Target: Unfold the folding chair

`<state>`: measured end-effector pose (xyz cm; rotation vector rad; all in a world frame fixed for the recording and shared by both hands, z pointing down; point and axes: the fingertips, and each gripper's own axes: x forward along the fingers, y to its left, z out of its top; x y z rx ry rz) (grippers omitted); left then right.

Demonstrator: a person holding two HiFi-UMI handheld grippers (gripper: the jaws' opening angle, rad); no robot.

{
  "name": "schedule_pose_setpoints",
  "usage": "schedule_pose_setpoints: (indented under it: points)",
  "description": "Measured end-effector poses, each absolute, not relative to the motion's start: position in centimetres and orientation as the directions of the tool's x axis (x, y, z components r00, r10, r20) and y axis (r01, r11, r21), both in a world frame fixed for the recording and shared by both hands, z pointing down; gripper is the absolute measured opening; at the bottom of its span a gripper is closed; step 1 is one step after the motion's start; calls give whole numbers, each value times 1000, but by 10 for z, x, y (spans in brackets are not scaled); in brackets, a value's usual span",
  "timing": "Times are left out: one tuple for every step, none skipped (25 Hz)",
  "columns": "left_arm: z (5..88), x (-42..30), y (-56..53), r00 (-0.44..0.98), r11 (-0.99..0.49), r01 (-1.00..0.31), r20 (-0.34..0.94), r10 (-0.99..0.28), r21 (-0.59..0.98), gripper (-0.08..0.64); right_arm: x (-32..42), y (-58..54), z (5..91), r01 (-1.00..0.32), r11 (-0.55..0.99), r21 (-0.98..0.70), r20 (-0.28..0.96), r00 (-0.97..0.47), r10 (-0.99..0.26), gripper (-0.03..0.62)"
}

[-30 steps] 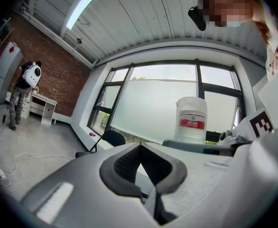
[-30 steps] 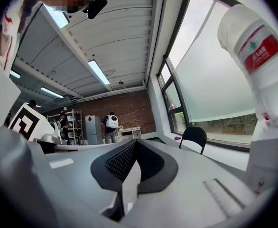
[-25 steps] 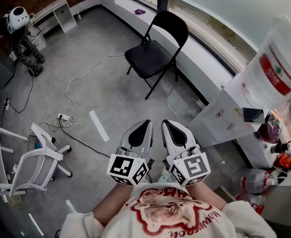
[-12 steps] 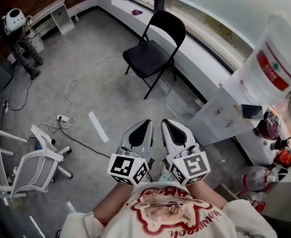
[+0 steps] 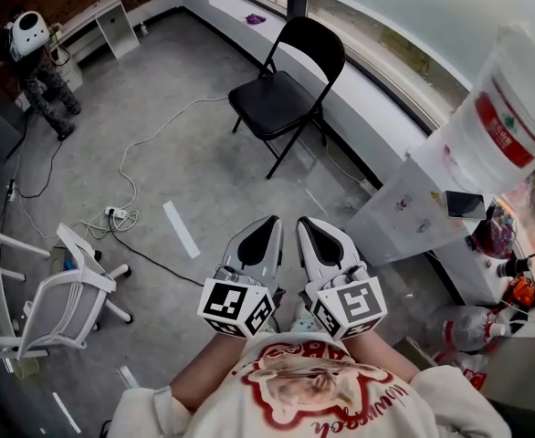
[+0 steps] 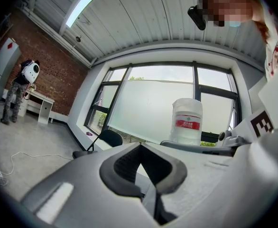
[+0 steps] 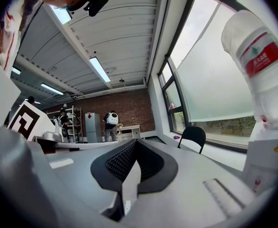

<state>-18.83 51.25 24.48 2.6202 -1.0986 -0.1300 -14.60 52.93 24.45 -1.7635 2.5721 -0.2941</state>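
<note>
The black folding chair (image 5: 272, 103) stands unfolded on the grey floor beside the window wall, seat down and back upright. It shows small and distant in the left gripper view (image 6: 109, 137) and the right gripper view (image 7: 194, 136). My left gripper (image 5: 267, 224) and right gripper (image 5: 306, 226) are held side by side close to my chest, well short of the chair, both pointing toward it. In the gripper views the left gripper (image 6: 140, 148) and the right gripper (image 7: 135, 144) are each shut, with nothing between the pads.
A water dispenser with a large bottle (image 5: 500, 126) and a white cabinet (image 5: 404, 217) with a phone (image 5: 466, 205) stand at the right. A white office chair (image 5: 71, 299) is at the left. A power strip (image 5: 114, 214) and cables lie on the floor. A person (image 5: 39, 71) stands by a white desk (image 5: 112, 21).
</note>
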Motion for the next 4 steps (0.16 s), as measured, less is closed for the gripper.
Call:
schedule_pose_setpoints:
  points:
    - [244,-188,512,704,-665,-682,30,-709,304,0,-146,529,244,-923,350,-158,98,-367,-925,21]
    - [244,-188,512,705,-665,-682,30,-709,304,0,-146,529,244,-923,351,-157,98,-368,-925,21]
    - [244,-188,512,705,-665,-682,30,-709,303,0,-147,529,244,-923,353,-155,97,-370,-924,21]
    - [244,-188,512,705,-666,-682,30,-708,303,0,-147,528,243,-922,355,-153,96,-372,-923,21]
